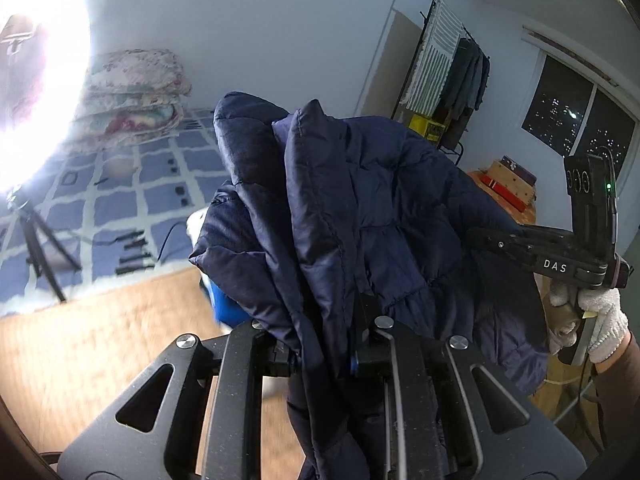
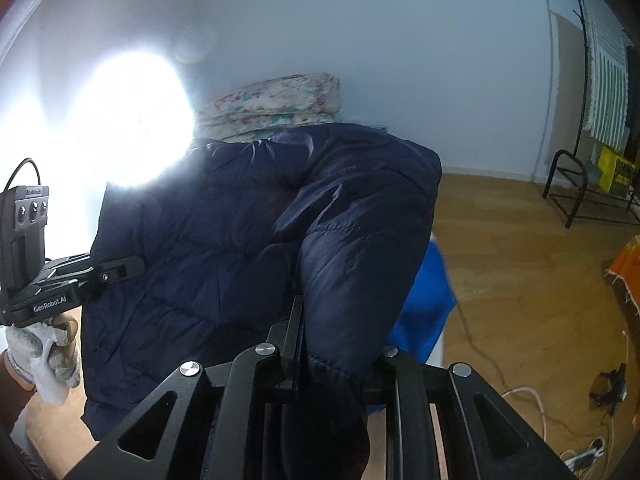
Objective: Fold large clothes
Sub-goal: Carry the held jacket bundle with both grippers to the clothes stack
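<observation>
On the left side, my left gripper (image 1: pixel 324 356) is squeezed tight on a bunched edge of the big dark blue puffy jacket (image 1: pixel 360 208), which hangs up in the air between both tools, above the wood floor (image 1: pixel 100 340). Over on the right, my right gripper (image 2: pixel 332 364) pinches another puffy edge of it, so I think I am at the lifting and spreading step. Next I should pull my two tools apart and lay it flat on something.
</observation>
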`<state>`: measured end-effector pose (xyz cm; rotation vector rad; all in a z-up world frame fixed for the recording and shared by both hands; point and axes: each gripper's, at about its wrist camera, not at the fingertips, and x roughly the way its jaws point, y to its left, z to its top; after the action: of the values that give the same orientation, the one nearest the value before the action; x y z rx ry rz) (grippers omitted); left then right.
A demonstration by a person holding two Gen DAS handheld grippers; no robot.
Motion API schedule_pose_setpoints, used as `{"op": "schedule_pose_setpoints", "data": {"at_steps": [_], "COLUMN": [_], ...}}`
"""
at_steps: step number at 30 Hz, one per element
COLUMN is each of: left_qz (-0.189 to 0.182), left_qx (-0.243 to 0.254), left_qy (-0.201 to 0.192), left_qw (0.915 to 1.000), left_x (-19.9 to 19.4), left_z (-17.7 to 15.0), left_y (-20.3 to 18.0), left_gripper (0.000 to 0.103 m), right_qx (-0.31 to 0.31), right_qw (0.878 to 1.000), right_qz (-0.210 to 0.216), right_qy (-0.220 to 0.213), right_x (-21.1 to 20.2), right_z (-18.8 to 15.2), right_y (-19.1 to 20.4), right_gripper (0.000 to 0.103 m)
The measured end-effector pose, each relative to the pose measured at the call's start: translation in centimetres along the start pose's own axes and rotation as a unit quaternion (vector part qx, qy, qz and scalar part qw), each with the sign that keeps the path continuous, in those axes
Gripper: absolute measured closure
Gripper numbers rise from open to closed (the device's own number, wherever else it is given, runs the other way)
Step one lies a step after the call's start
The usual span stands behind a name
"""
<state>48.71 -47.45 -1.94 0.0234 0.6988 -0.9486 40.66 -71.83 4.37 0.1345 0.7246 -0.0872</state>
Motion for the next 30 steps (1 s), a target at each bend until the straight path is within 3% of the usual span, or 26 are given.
{"op": "schedule_pose_setpoints", "data": {"at_steps": [8,15,30], "left_qz": [0.014,0.016,0.046], "left_qx": [-0.006,-0.016,0.001], "left_qy": [-0.009,-0.002,0.013], "left_qw": [0.9998,0.9997,0.9988], "left_x": [6.6,10.7,11.9], "left_z": [3.4,3.5,1.5], "left_y": [0.4,1.1,1.5], "left_gripper": [0.088,0.088,0.088], "right_qx": [0.004,0.004,0.013], "right_qw": [1.000,1.000,0.998], "right_qz": [-0.015,-0.027,-0.039], "right_qy": [-0.010,0.001,0.042], "right_x": [4.2,7.7,12.7], "right_z": [3.1,3.6,4.2], "right_y": [-4.1,-6.0,-8.5], "right_gripper": [0.087,0.088,0.083]}}
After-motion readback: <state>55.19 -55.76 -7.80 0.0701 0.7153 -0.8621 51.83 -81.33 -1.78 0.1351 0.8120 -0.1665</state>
